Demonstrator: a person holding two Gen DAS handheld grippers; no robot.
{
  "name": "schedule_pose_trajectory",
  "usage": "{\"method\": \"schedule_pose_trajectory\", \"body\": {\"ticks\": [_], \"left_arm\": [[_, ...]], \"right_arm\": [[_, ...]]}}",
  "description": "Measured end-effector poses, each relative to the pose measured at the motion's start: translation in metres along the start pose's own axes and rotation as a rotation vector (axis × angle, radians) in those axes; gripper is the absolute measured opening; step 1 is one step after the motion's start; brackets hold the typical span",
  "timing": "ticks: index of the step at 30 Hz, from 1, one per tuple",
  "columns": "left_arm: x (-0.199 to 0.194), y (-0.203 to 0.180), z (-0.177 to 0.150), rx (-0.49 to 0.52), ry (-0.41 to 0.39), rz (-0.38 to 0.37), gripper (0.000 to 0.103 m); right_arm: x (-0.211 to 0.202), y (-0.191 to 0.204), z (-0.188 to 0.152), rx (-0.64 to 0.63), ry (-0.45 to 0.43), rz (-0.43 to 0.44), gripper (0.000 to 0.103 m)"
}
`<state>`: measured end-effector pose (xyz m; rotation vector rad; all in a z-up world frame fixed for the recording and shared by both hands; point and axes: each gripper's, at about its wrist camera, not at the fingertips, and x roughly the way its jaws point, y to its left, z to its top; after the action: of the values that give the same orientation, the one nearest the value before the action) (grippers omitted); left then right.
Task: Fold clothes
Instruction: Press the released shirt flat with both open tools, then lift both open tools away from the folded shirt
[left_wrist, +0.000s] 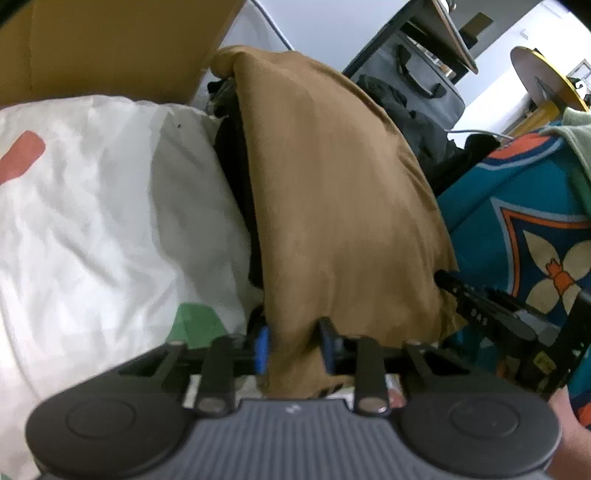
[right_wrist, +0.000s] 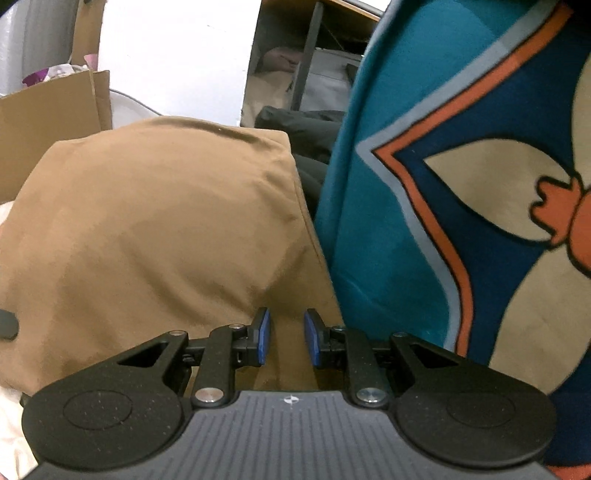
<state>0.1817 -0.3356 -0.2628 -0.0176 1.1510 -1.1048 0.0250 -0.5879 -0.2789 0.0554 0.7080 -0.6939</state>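
Brown garment (left_wrist: 332, 206) seen draped upright in left wrist view, lower hem gathered between blue pads (left_wrist: 261, 345) of left gripper (left_wrist: 293, 341); cloth clamped there. Right gripper (right_wrist: 286, 339) shown in right wrist view with brown cloth (right_wrist: 155, 229) lying between pads (right_wrist: 263, 338); gap visible on both sides, grasp cannot be told. White bedding (left_wrist: 103, 206) with red and green patches seen only in left view; teal patterned blanket (right_wrist: 461, 206) fills right view's right side; cardboard box (left_wrist: 110, 44) at upper left.
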Motion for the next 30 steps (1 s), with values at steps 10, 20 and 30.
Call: {"method": "schedule_pose_trajectory", "body": {"ticks": [10, 20, 30], "left_arm": [[-0.018, 0.001, -0.006, 0.033, 0.057, 0.019, 0.006], [-0.061, -0.001, 0.0, 0.011, 0.115, 0.124, 0.015], [-0.125, -0.019, 0.028, -0.063, 0.038, 0.2, 0.088]], "right_arm": [[-0.01, -0.006, -0.009, 0.016, 0.045, -0.017, 0.026], [-0.029, -0.03, 0.014, 0.192, 0.141, 0.046, 0.027], [-0.068, -0.033, 0.053, 0.221, 0.167, 0.143, 0.052]]}}
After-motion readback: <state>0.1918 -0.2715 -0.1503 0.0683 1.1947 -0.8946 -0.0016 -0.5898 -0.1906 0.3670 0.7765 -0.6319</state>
